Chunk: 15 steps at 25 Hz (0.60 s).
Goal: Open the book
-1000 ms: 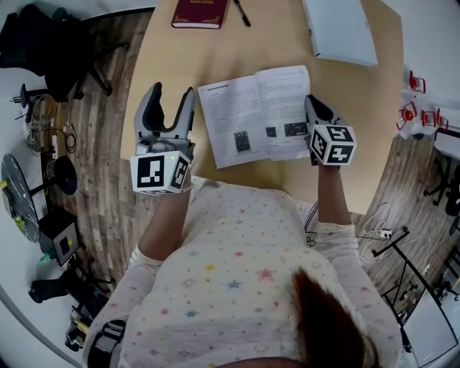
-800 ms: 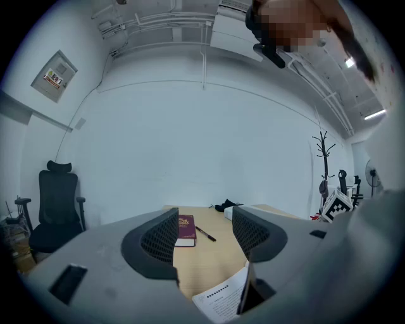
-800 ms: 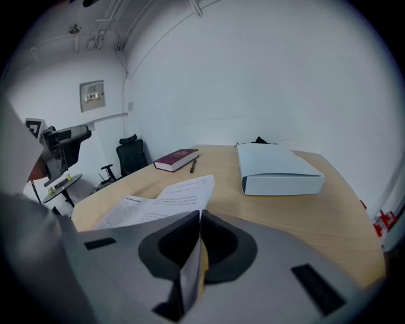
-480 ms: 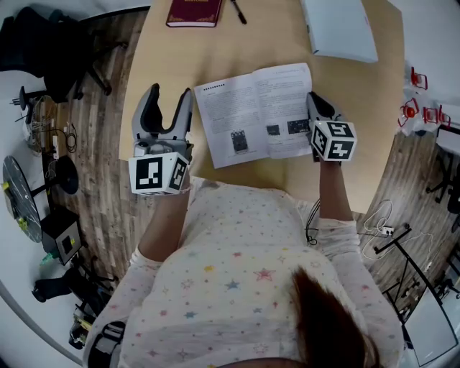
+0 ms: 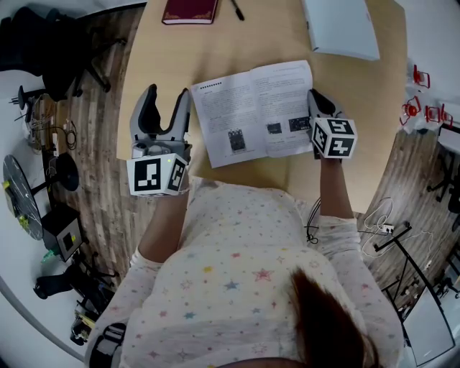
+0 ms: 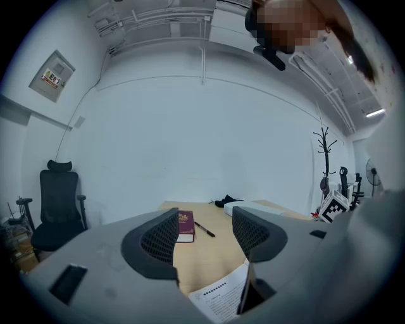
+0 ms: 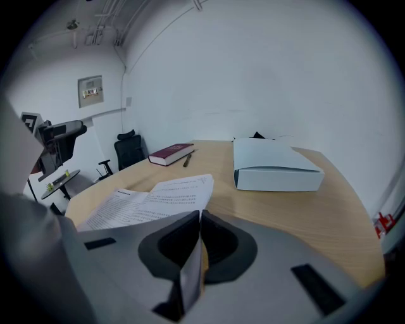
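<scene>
A thin white booklet (image 5: pixel 251 111) lies open and flat on the wooden table (image 5: pixel 273 43), showing two printed pages. My right gripper (image 5: pixel 317 98) is at the booklet's right edge, shut on that edge. In the right gripper view the sheet's edge (image 7: pixel 190 269) stands pinched between the closed jaws of the right gripper (image 7: pixel 199 218), and the rest of the booklet (image 7: pixel 152 197) spreads out to the left. My left gripper (image 5: pixel 165 102) hovers just left of the booklet, open and holding nothing. In the left gripper view the left gripper (image 6: pixel 205 231) is wide apart above the booklet's corner (image 6: pixel 218 299).
A closed maroon book (image 5: pixel 190 10) and a black pen (image 5: pixel 236 8) lie at the far side of the table. A white box (image 5: pixel 341 27) sits at the far right. A black office chair (image 5: pixel 43 50) stands off the table's left edge.
The view has drifted slightly. Both grippers and the booklet keep the same places relative to each other.
</scene>
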Motion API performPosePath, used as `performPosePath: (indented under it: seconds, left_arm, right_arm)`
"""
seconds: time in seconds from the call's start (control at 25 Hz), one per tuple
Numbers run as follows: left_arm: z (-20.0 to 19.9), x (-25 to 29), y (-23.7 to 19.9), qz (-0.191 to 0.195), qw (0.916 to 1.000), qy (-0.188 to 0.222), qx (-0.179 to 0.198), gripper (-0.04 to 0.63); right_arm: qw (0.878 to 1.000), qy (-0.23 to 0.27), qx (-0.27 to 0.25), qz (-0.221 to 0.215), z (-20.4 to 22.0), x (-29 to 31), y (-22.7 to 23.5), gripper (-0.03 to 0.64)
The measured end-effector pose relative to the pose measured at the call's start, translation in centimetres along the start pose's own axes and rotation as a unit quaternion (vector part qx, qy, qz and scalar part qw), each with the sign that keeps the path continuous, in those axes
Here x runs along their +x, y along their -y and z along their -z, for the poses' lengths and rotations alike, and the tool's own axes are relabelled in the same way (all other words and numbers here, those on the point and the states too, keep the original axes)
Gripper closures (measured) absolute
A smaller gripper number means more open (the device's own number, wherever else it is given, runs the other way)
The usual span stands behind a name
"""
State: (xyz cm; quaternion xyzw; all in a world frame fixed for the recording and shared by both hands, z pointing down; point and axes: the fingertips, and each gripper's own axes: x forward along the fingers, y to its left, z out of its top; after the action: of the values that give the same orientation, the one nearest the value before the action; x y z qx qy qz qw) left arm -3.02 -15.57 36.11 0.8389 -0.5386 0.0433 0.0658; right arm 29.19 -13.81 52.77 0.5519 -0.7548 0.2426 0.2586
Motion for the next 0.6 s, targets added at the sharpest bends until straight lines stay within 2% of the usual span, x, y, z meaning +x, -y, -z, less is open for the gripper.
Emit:
performPosePath:
  seconds: [0.6]
  left_arm:
    - [1.1,0.0,-0.1,-0.007,0.9999,-0.013,-0.003,0.330]
  right_arm:
    - [0.999,-0.029,-0.022,0.009,1.9,1.1,0.8,0.612]
